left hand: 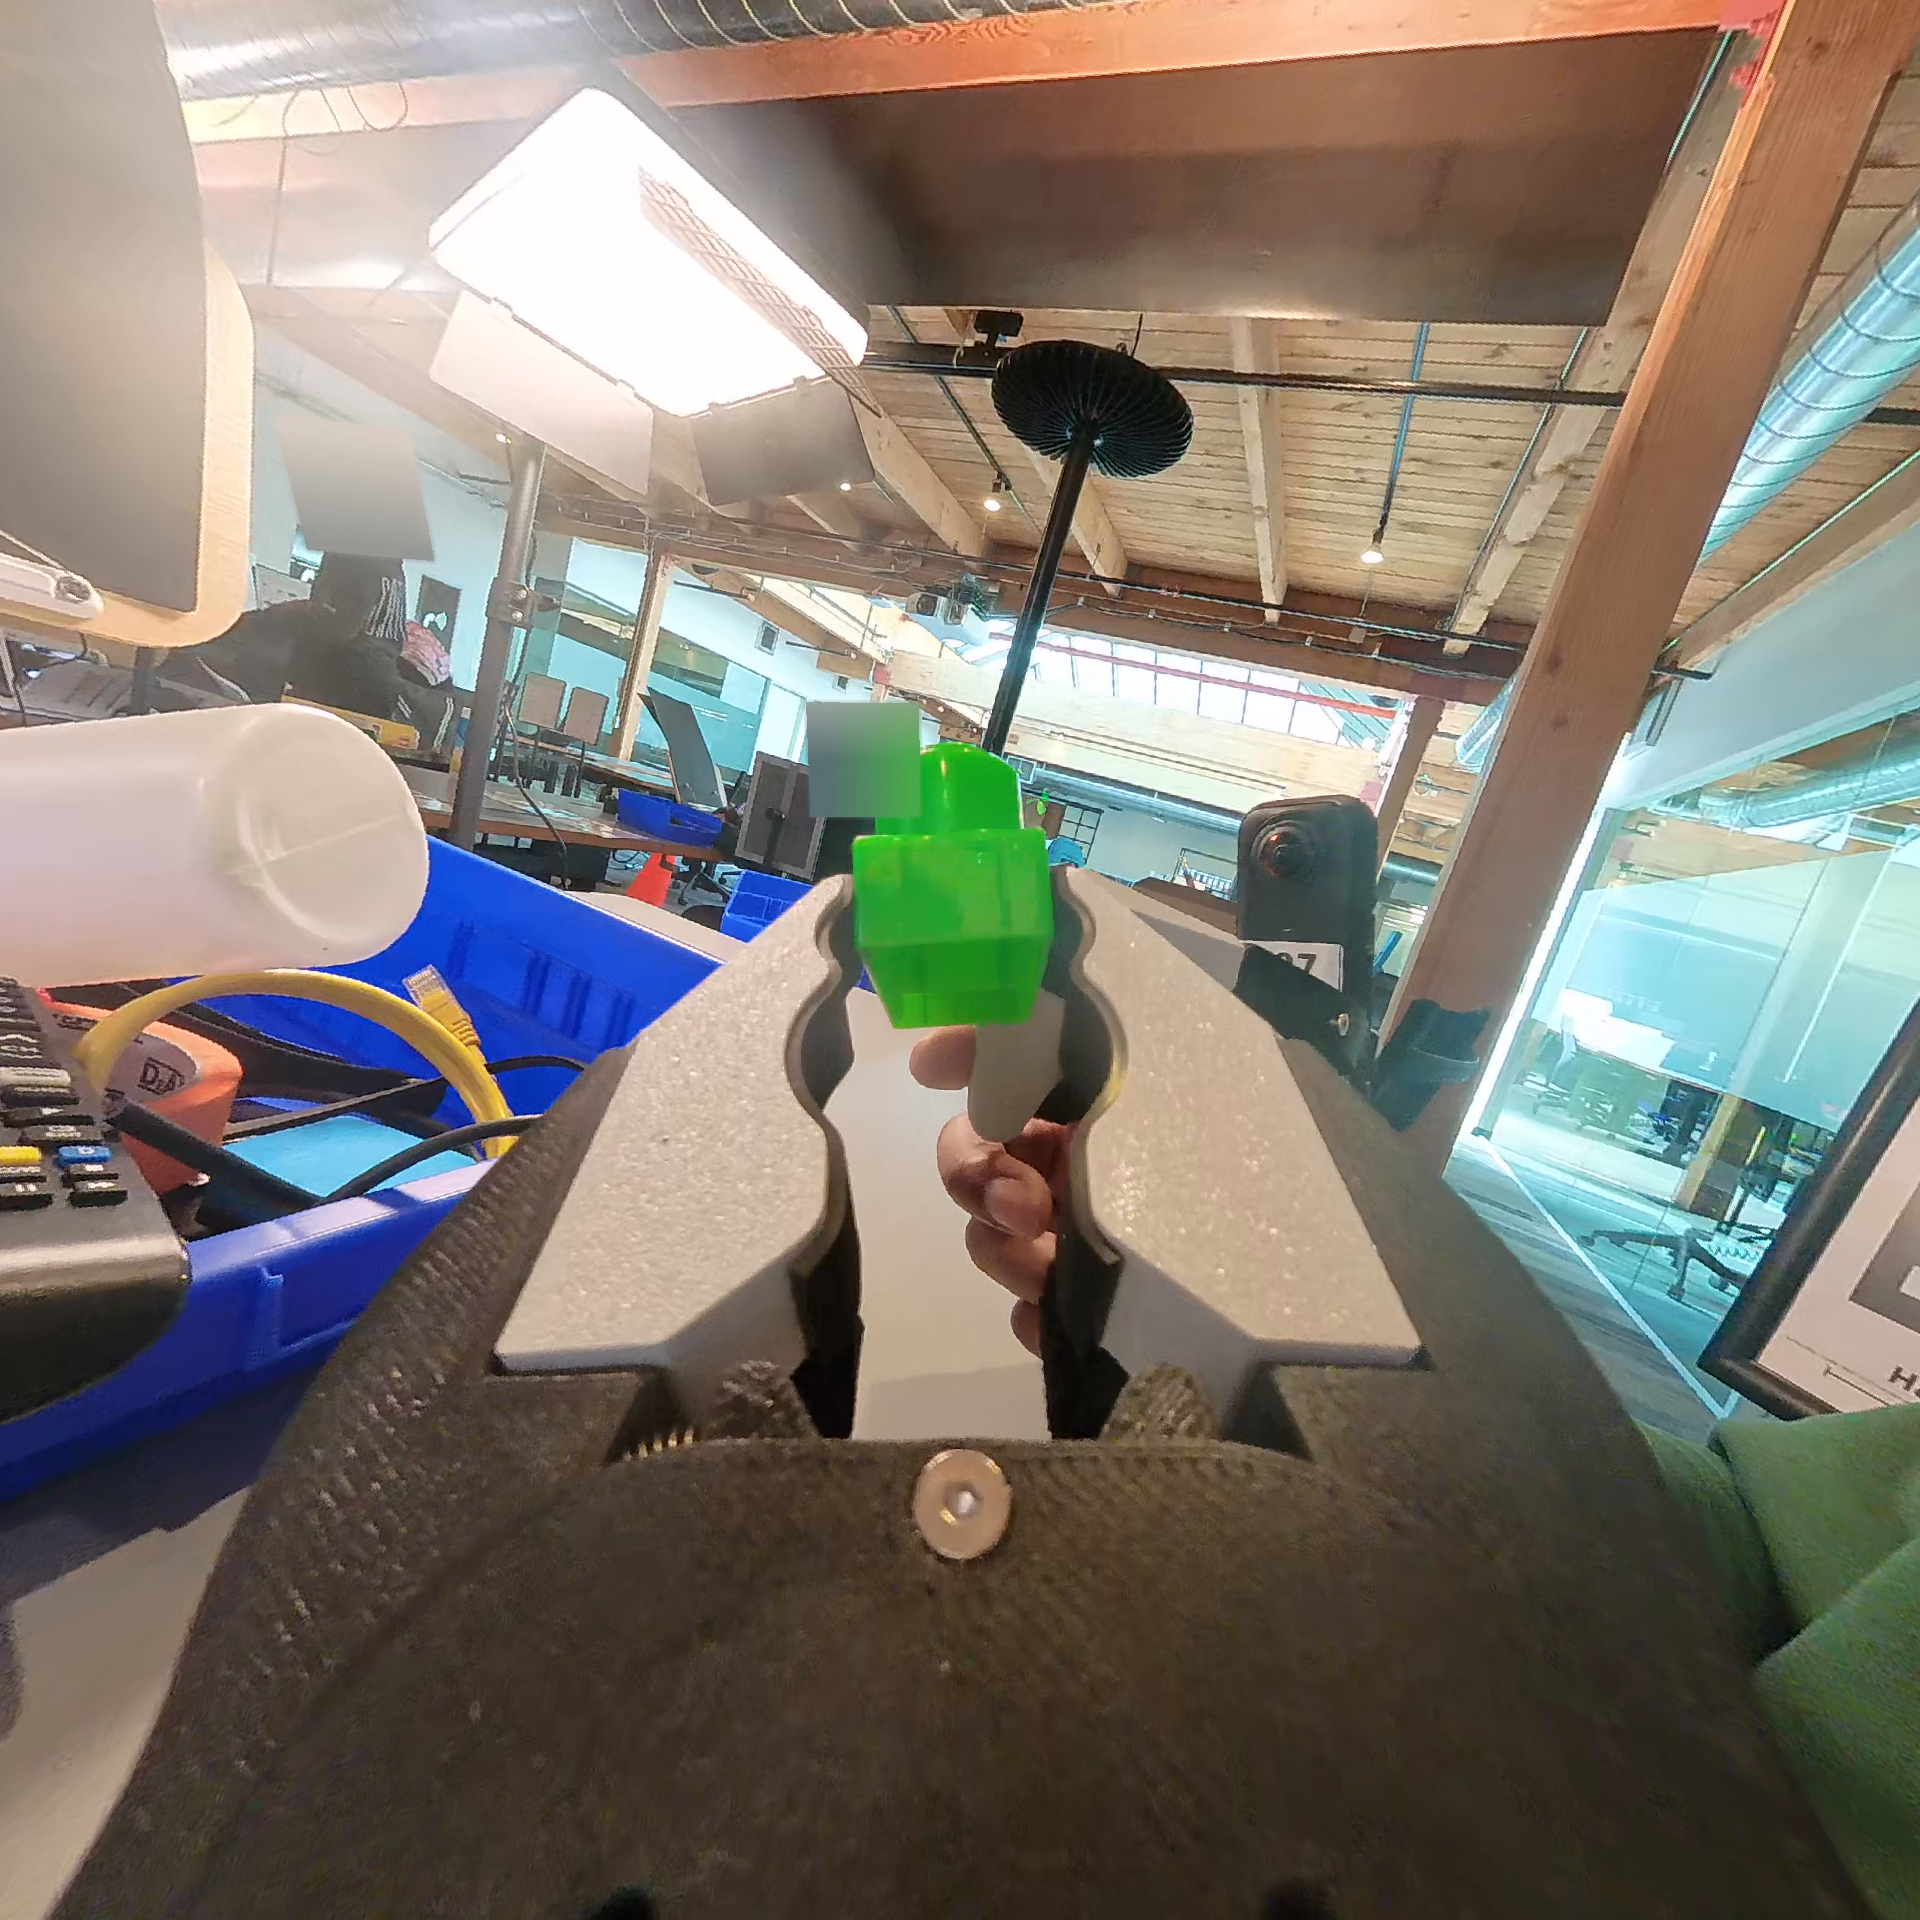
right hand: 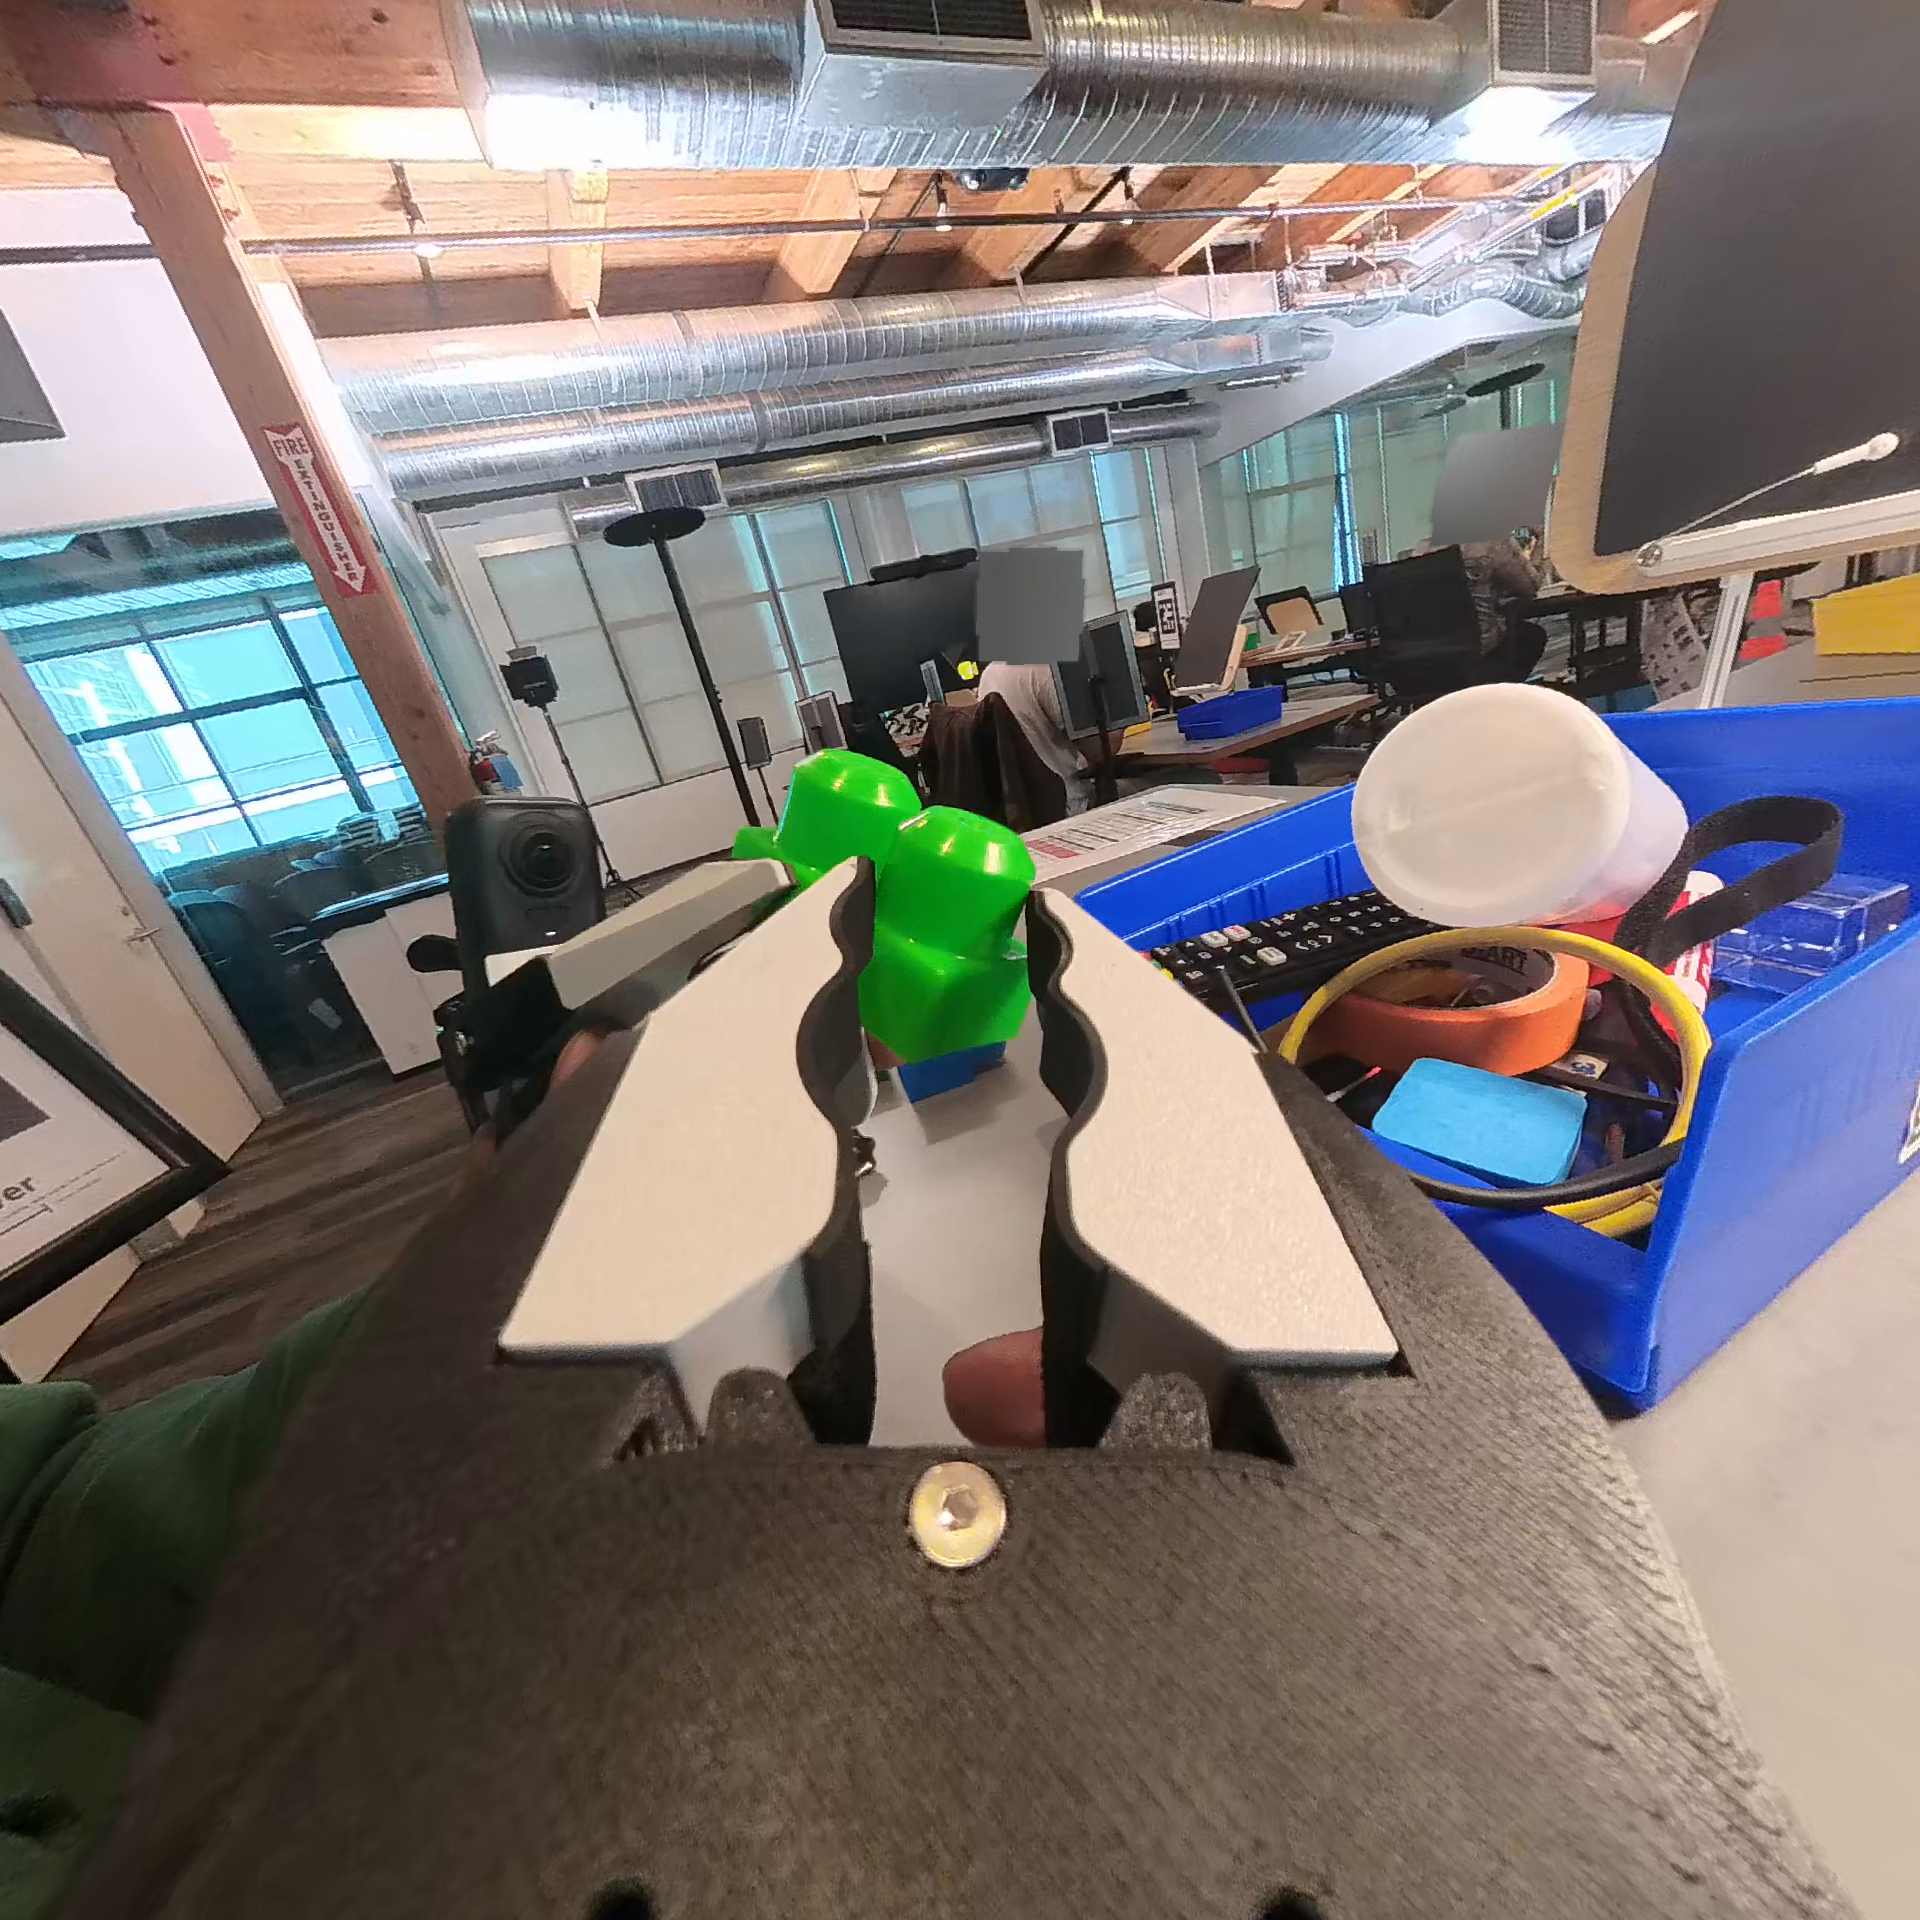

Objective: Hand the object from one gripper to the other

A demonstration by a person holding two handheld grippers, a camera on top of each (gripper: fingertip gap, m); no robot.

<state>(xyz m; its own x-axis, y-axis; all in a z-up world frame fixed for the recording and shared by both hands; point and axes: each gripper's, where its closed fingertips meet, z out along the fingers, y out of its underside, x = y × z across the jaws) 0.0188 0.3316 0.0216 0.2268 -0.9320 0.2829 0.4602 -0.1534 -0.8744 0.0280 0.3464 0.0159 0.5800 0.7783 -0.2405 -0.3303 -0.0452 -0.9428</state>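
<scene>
Green plastic sits right between my two tools. It is a chunky green toy block (left hand: pixel 951 914) with round knobs on top, held up in the air beside the blue bin (right hand: pixel 1766 1091). My left gripper (left hand: pixel 951 940) has its two grey fingers pressed on the sides of the block, so it is clamped on it. My right gripper (right hand: pixel 951 914) pinches the block from another side, with both fingertips against the green plastic. In the right wrist view I can see a grey finger of the left tool touching the block too. A little blue piece (right hand: pixel 951 1070) peeks out under the green one. Inside the bin lie a white bottle (right hand: pixel 1507 810), an orange tape roll (right hand: pixel 1455 1008), a yellow cable (left hand: pixel 457 1049) and a black remote (right hand: pixel 1288 935).
</scene>
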